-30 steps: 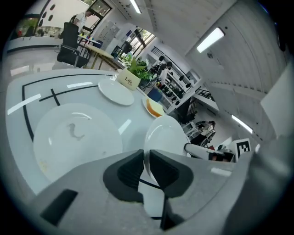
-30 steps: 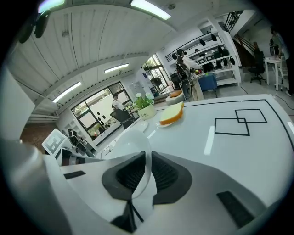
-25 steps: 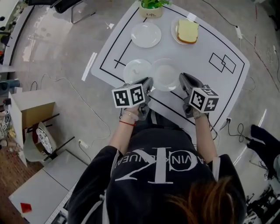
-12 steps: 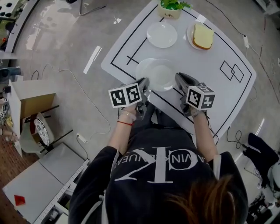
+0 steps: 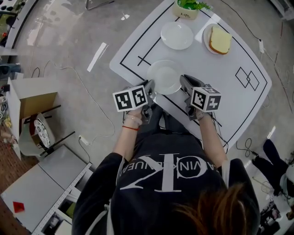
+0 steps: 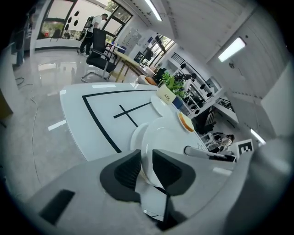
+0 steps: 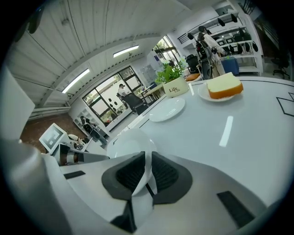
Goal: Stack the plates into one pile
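Note:
Two white plates (image 5: 165,76) lie one over the other at the near edge of the white table (image 5: 229,92). In the left gripper view the upper plate (image 6: 167,137) covers a lower plate (image 6: 136,137) whose rim shows at its left. My left gripper (image 5: 150,85) is at the pile's left rim. Its jaws (image 6: 147,158) are opening, with the upper plate's rim between them. My right gripper (image 5: 183,81) is shut on the right rim of that upper plate (image 7: 131,142), the pads (image 7: 163,172) pressing on it.
Farther back on the table stand a third empty plate (image 5: 177,35), a plate with a slab of bread (image 5: 219,39) and a potted plant (image 5: 186,8). Black lines mark the tabletop. Cables, a cardboard box and a chair lie on the floor around it.
The two plates lay side by side a second ago. The right-hand plate has moved left over the left-hand one, and both grippers have come closer together.

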`<act>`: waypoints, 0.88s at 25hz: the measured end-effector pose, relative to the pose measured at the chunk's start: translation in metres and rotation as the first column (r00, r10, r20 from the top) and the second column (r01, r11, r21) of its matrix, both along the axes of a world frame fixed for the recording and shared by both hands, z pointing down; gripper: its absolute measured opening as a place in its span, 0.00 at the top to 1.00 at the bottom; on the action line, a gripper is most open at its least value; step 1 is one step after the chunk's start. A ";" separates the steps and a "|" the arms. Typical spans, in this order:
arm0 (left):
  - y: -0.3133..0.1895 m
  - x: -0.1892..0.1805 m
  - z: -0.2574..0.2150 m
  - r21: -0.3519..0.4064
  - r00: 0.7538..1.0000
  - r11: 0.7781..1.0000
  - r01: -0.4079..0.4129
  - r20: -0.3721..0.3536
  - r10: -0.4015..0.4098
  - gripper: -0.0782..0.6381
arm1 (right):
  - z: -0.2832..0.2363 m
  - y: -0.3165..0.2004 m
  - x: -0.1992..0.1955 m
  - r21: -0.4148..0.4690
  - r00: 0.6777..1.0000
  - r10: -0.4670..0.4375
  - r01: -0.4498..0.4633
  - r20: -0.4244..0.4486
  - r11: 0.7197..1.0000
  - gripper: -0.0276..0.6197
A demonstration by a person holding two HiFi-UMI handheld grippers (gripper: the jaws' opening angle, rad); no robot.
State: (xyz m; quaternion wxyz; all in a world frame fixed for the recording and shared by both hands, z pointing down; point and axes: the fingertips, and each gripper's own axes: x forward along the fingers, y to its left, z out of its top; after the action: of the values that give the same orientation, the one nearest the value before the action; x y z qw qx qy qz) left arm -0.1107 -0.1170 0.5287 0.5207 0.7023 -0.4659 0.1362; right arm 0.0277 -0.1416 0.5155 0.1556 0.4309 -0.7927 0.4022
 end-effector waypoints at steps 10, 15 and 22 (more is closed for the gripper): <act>-0.006 -0.004 0.008 -0.011 0.994 0.998 -0.056 0.094 0.057 0.72 | 0.014 -0.008 -0.010 -0.026 1.000 -0.009 0.008 -0.027 1.000 0.87; -0.006 -0.004 0.011 -0.022 0.986 0.996 -0.092 0.134 0.094 0.70 | 0.015 -0.010 -0.014 -0.009 0.996 -0.049 0.048 -0.076 0.999 0.86; -0.004 -0.005 0.014 -0.038 0.980 0.993 -0.112 0.160 0.117 0.68 | 0.015 -0.008 -0.018 0.029 0.981 -0.102 0.109 -0.168 0.994 0.85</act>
State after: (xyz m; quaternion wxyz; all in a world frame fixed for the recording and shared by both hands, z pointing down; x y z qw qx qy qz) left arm -0.1161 -0.1205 0.5431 0.4825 0.7070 -0.4634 0.2292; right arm 0.0099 -0.1500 0.5307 0.2340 0.4230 -0.8062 0.3412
